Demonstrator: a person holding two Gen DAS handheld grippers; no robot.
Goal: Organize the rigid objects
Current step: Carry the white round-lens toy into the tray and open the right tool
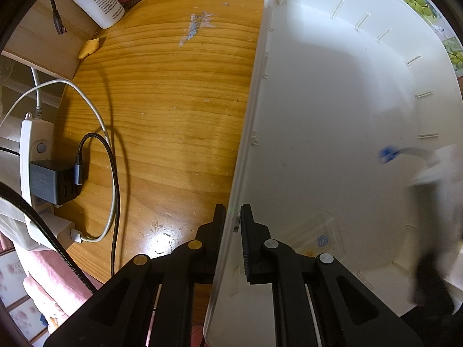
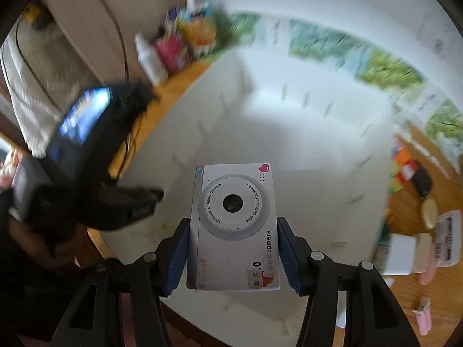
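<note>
White bin [image 1: 332, 101], honey-brown wood-grain table [image 1: 173, 115], white toy camera [image 2: 234, 225] with pink heart, blue pads [image 2: 175, 260]

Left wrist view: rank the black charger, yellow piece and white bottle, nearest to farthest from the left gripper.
From the left gripper, clamped on the white bin's wall:
1. Black charger, left, on the power strip.
2. Yellow piece, farther back left.
3. White bottle, far back left.

left sharp, glare on table [image 1: 157, 247] | right motion-blurred | fisheye edges dark, bent

both views close above bin [image 1: 332, 101], right blurred
</note>
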